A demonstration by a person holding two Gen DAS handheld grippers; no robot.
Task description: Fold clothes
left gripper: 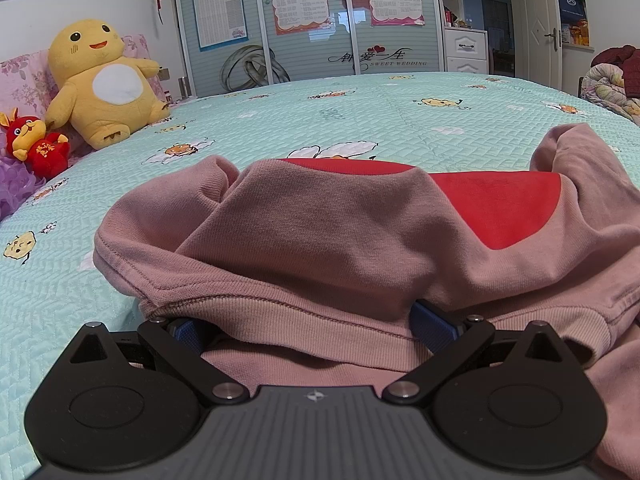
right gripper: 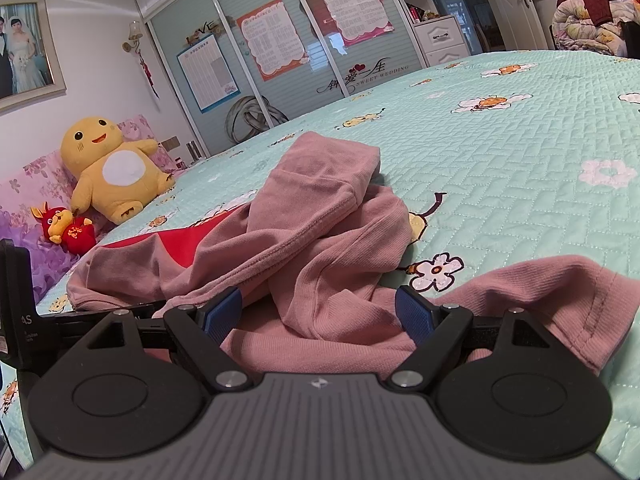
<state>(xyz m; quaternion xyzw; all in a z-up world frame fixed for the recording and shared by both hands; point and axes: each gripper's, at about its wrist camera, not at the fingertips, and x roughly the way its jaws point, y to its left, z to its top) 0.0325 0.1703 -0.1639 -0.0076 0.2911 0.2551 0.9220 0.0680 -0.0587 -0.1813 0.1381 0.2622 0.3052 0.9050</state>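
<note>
We are at the very start of folding. The soft dusty-pink sweatshirt with a big red patch (left gripper: 320,232) lies in a rumpled heap on the bed with the mint-green quilted cover printed with flowers and little bees (left gripper: 280,120), close to the near edge.

Our left claw (left gripper: 308,330) has its two blue pads spread wide, one on each side of the ribbed hem. The cloth lies loosely over and between them, and the pads do not look like they are squeezing it. Our right claw (right gripper: 318,314) is wide too, with pink cloth bunched between its blue pads but not pinched. One sleeve (right gripper: 316,184) is flopped up over the middle of the sweatshirt, and another bit of pink cloth (right gripper: 560,296) trails off to the right.

So we think the step now is getting hold of the bottom edge with both claws. Next we should close each claw on the hem, one near each corner, and grab just one layer if we can. Then we should lift and pull apart so the sweatshirt lies flat. The sleeve on top needs to come off the middle first, or the fold will be lumpy.
</note>
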